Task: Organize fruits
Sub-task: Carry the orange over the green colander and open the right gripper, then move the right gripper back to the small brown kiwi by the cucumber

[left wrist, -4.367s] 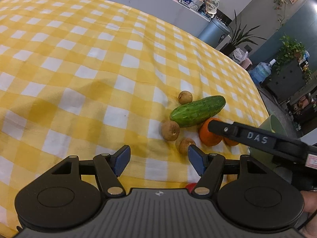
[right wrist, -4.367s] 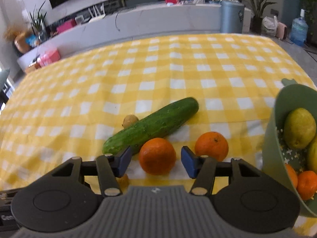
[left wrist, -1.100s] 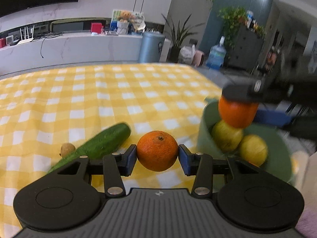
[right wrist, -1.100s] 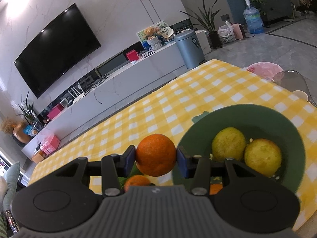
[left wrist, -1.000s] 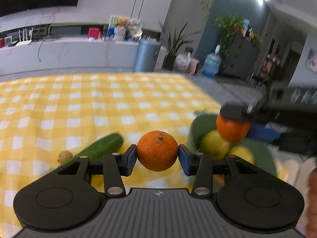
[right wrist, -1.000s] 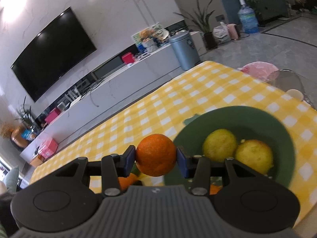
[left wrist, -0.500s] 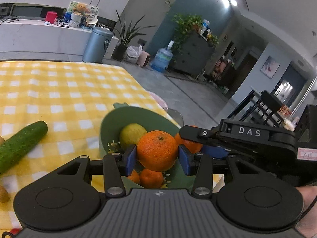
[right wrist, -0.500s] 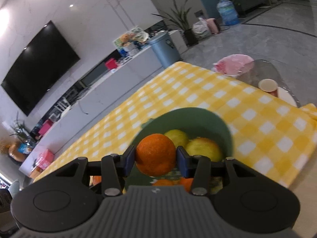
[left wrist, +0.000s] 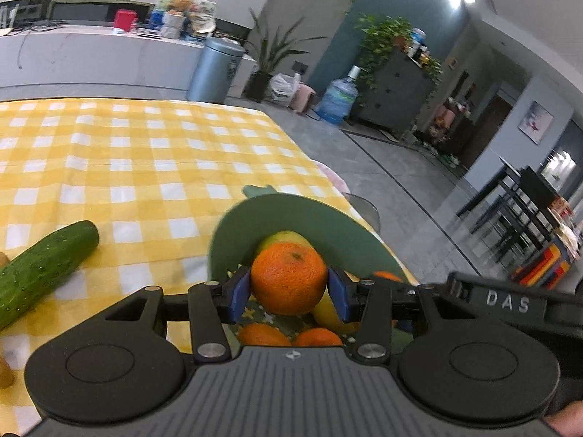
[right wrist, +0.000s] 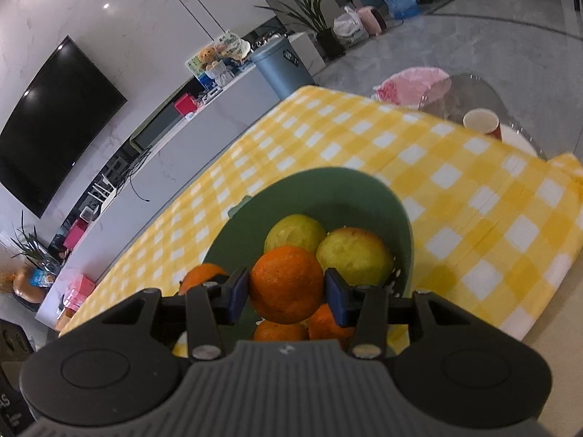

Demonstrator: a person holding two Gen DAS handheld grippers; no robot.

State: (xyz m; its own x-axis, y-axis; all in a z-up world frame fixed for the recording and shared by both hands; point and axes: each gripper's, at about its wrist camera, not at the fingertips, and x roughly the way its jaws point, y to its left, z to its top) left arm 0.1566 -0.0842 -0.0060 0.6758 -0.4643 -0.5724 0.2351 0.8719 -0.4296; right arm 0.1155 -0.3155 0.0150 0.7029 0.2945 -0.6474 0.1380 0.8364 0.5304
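Jaws of the left gripper (left wrist: pixel 289 294) and right gripper (right wrist: pixel 287 294) each clamp an orange; lower both inside the green bowl (right wrist: pixel 364 196) before releasing, one at a time

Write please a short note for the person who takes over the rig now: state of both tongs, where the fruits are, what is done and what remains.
Left tongs: shut on an orange, held over the green bowl.
Right tongs: shut on a second orange, also over the bowl.
Done: two yellow-green fruits and a few small oranges lie in the bowl.
Left: release both oranges into the bowl. The cucumber and a small brown fruit beside it are on the checked cloth.
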